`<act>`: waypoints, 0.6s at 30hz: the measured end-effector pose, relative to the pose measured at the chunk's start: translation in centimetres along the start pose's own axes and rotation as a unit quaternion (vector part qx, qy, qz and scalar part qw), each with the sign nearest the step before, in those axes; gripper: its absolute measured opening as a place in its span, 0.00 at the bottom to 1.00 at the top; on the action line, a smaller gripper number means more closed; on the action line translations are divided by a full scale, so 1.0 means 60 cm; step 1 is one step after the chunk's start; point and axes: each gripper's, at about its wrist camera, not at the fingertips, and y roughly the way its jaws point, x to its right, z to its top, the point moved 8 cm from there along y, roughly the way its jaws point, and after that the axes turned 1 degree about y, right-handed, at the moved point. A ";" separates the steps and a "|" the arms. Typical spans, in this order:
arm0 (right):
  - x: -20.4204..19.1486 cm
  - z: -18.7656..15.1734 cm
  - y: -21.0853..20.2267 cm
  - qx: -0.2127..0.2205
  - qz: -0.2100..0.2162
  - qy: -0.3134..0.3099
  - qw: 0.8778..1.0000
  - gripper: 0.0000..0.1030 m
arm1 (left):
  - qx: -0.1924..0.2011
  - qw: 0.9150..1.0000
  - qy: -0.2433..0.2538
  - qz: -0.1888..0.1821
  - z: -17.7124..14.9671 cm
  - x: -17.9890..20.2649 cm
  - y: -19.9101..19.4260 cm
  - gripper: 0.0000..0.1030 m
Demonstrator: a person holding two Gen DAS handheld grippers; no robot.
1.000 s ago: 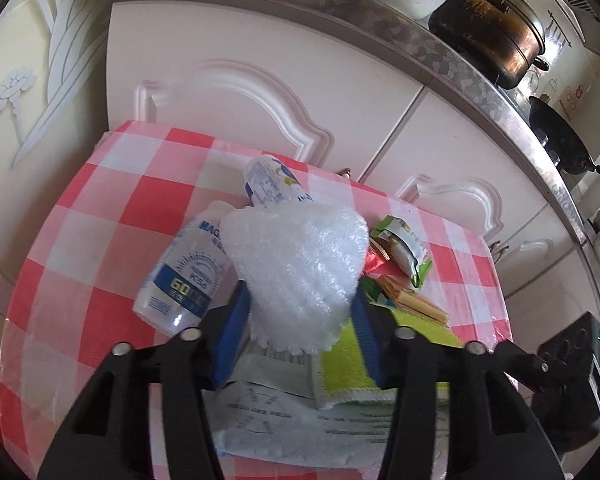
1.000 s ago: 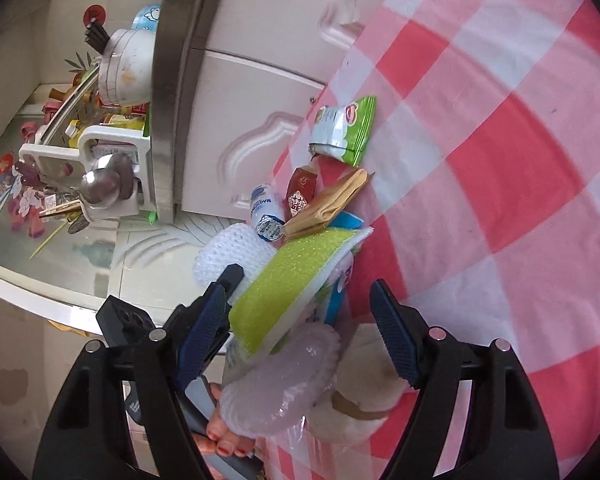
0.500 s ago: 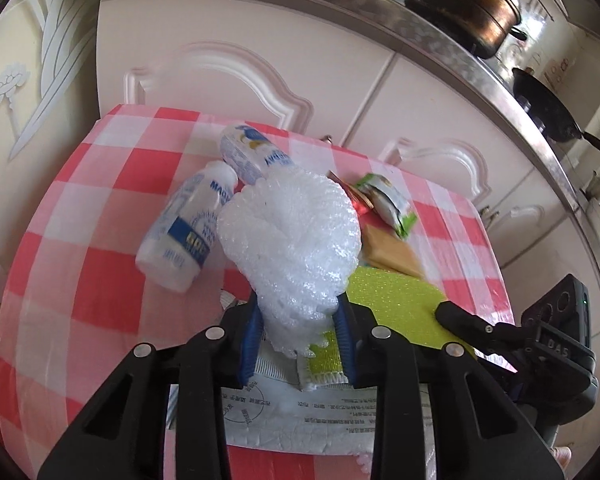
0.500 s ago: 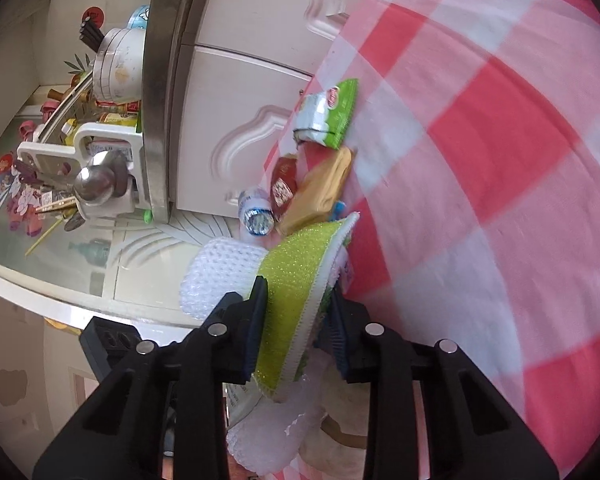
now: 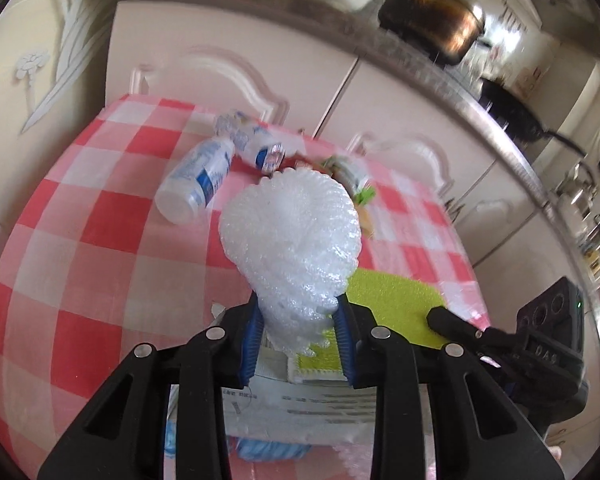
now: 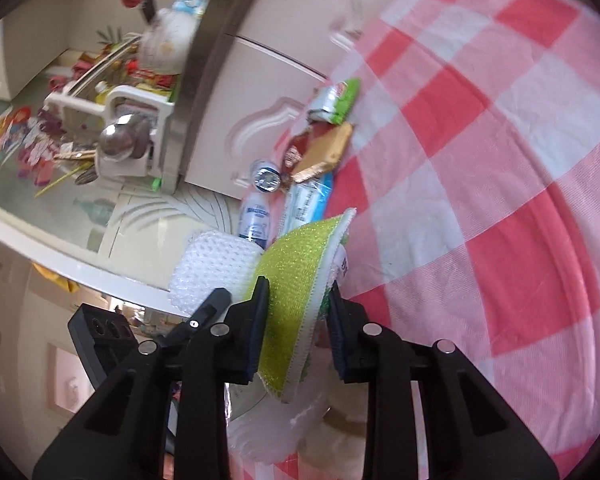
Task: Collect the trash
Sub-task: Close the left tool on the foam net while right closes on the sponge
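My left gripper [image 5: 298,332] is shut on a white foam fruit net [image 5: 292,240] and holds it above the red checked tablecloth [image 5: 80,240]. My right gripper [image 6: 298,320] is shut on a green scouring sponge [image 6: 296,280], lifted off the cloth; the sponge also shows in the left wrist view [image 5: 392,300]. The foam net shows in the right wrist view [image 6: 212,268] just left of the sponge. Two white plastic bottles [image 5: 196,184] lie on the cloth beyond, with snack wrappers [image 6: 332,100] near the far edge.
A printed plastic bag [image 5: 300,400] lies under the left gripper. A blue packet [image 6: 308,204] and a brown wrapper [image 6: 324,152] lie by the bottles. White cabinets [image 5: 240,60] and a steel counter with pots [image 5: 432,16] stand behind the table.
Both grippers closed, the left on the foam net and the right on the sponge, and lifted them. The left gripper drew back from the bottles.
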 end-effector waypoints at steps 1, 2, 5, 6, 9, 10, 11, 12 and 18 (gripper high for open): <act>-0.009 0.000 -0.005 0.006 -0.003 -0.012 1.000 0.28 | 0.011 1.000 -0.003 -0.005 0.004 0.000 -0.011 0.32; -0.018 0.000 -0.010 0.013 -0.005 -0.025 1.000 0.28 | 0.020 1.000 -0.007 -0.011 0.008 -0.001 -0.022 0.32; -0.042 -0.003 -0.023 0.022 0.001 -0.042 0.999 0.26 | 0.039 0.999 -0.019 -0.018 0.014 -0.005 -0.048 0.32; -0.047 -0.003 -0.028 0.025 0.003 -0.044 0.999 0.25 | 0.045 0.999 -0.022 -0.021 0.015 -0.009 -0.060 0.32; -0.064 -0.003 -0.043 0.039 0.000 -0.058 0.998 0.24 | 0.057 0.998 -0.027 -0.021 0.012 -0.017 -0.088 0.32; -0.068 -0.002 -0.047 0.041 0.002 -0.059 0.997 0.23 | 0.062 0.997 -0.030 -0.020 0.009 -0.024 -0.100 0.32; -0.073 -0.003 -0.049 0.042 0.002 -0.061 0.997 0.23 | 0.066 0.997 -0.034 -0.019 0.006 -0.030 -0.110 0.32; -0.079 -0.003 -0.052 0.046 0.002 -0.065 0.997 0.23 | 0.067 0.997 -0.036 -0.019 0.002 -0.035 -0.117 0.32; -0.126 -0.010 -0.064 0.056 0.009 -0.093 0.994 0.21 | 0.083 0.995 -0.056 -0.003 -0.031 -0.090 -0.172 0.33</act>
